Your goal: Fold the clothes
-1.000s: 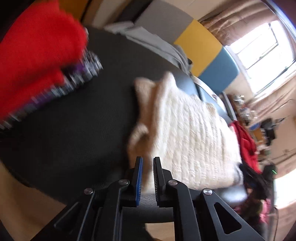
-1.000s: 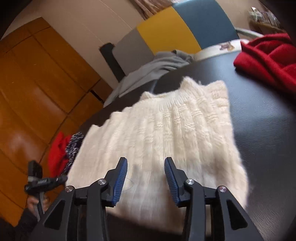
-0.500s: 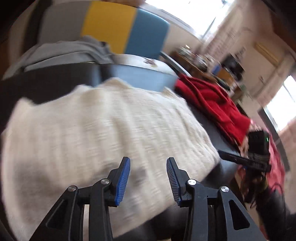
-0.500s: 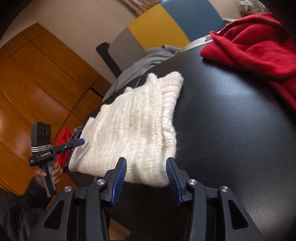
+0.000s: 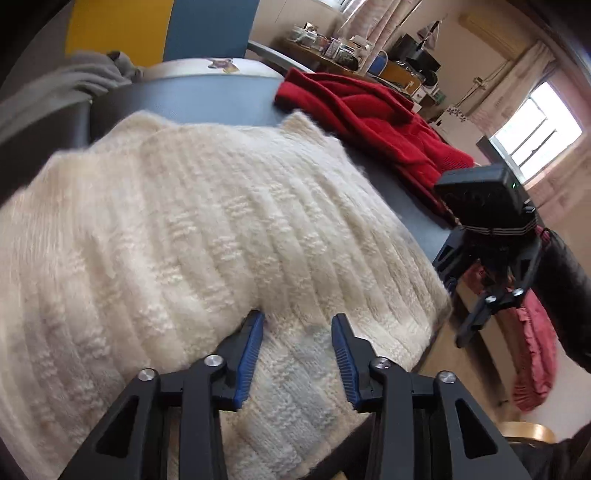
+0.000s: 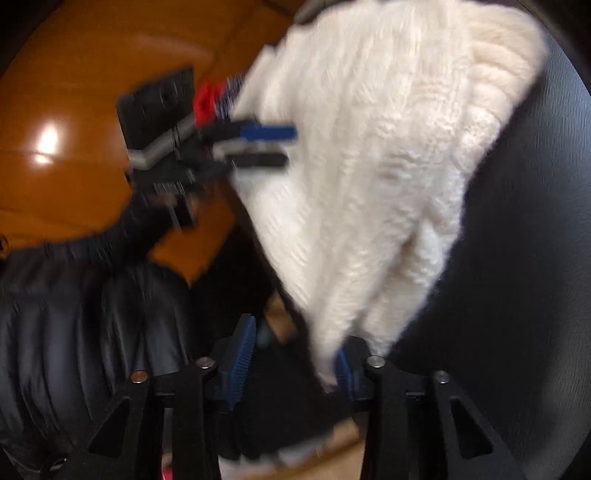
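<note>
A cream cable-knit sweater lies folded on the dark counter, filling most of the left wrist view and reaching the counter's near edge. The left gripper stands with its blue-padded jaws well apart over the near part of the knit; its left fingertip presses into a crease of the wool, and nothing is clamped between the jaws. Beyond the sweater, a red garment lies crumpled on the far right of the counter, apart from the cream knit, and a grey garment is draped at the far left beside a chair back in yellow and blue. The right gripper shows at the right edge of that view, off the side of the counter, its fingers pointing downward near the sweater's corner. The right wrist view is blurred: the sweater runs from the upper right down to a narrow corner that reaches the right gripper, whose jaws stand wide; the corner lies against the right-hand pad, though the blur hides whether the pad actually touches it. The left gripper appears there at the sweater's left edge, in front of the orange wooden floor
</note>
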Motion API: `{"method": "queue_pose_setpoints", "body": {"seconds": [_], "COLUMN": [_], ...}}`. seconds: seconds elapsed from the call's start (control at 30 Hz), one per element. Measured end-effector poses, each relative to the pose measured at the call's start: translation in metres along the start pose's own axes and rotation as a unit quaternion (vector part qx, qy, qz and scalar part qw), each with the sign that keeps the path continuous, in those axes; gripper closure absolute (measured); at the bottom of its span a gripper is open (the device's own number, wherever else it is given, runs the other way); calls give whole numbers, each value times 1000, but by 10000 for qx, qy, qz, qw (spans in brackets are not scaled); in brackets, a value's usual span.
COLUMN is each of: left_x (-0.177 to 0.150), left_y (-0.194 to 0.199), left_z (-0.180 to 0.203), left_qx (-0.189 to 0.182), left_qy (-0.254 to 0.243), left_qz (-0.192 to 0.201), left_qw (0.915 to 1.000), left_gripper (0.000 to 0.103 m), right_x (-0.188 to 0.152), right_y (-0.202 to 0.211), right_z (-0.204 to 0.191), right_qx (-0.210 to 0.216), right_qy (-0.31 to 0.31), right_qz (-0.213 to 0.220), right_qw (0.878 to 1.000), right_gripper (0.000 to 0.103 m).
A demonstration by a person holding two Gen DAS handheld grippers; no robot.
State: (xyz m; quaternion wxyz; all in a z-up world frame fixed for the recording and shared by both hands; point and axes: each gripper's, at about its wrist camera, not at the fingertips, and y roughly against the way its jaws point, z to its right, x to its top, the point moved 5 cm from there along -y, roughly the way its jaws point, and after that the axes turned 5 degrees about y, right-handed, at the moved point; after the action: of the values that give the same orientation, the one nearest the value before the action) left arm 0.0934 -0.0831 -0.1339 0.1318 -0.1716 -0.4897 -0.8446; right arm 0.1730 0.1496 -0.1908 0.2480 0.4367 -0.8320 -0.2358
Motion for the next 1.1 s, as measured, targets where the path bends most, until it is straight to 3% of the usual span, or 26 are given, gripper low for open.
{"method": "queue_pose_setpoints", "body": {"seconds": [0.03, 0.07, 0.17, 0.27, 0.33, 0.43, 0.5, 0.6, 0.77, 0.87, 0.93, 1.0, 1.03, 1.07, 1.1], "left_x": [-4, -6, -6, -1, 5, 20, 31, 46, 69, 79, 84, 85, 84, 83, 81], "left_y": [0, 1, 7, 21, 34, 56, 63, 73, 75, 67, 53, 32, 25, 21, 23], "left_z": [-2, -4, -9, -5, -3, -14, -27, -51, -84, -90, -89, -87, -87, -87, -85], "left_qx": [-39, -85, -213, -115, -39, 237, 461, 981, 1261, 1143, 1080, 1152, 1282, 1458, 1499], "left_qy": [81, 208, 605, 544, 475, 481, 536, 579, 603, 470, 313, 110, 26, -45, -18], "left_qz": [66, 116, 227, 386, 635, 1080, 1271, 1459, 1439, 1345, 1211, 926, 877, 891, 997], "left_qw": [9999, 9997, 9977, 9977, 9968, 9927, 9894, 9827, 9797, 9832, 9863, 9890, 9879, 9853, 9837], "left_gripper": [79, 80, 83, 83, 76, 48, 48, 48, 45, 35, 35, 46, 77, 92, 93], "right_x": [-3, -7, -14, -22, -29, -16, 5, 46, 102, 113, 111, 105, 103, 102, 101], "right_y": [0, -1, 5, 20, 39, 69, 84, 93, 81, 78, 78, 77, 75, 74, 73], "right_z": [3, 5, 7, 0, -9, -23, -30, -25, 11, 37, 43, 44, 44, 42, 37], "right_qx": [-53, -106, -145, -626, -1250, -2175, -2658, -3551, -3998, -3993, -3729, -3686, -3704, -3754, -3879], "right_qy": [-58, -115, -268, -365, -423, -438, -442, -305, -635, -1013, -1173, -1114, -1066, -1009, -932], "right_qz": [-7, -13, 384, 945, 1310, 1980, 2484, 2796, 2764, 2741, 2919, 2980, 2986, 2977, 2935], "right_qw": [10000, 9999, 9988, 9929, 9826, 9548, 9304, 8915, 8716, 8690, 8729, 8734, 8731, 8719, 8687], "right_gripper": [90, 94, 94, 90, 76, 76, 76, 76, 76, 76, 76, 79, 85, 90, 93]}}
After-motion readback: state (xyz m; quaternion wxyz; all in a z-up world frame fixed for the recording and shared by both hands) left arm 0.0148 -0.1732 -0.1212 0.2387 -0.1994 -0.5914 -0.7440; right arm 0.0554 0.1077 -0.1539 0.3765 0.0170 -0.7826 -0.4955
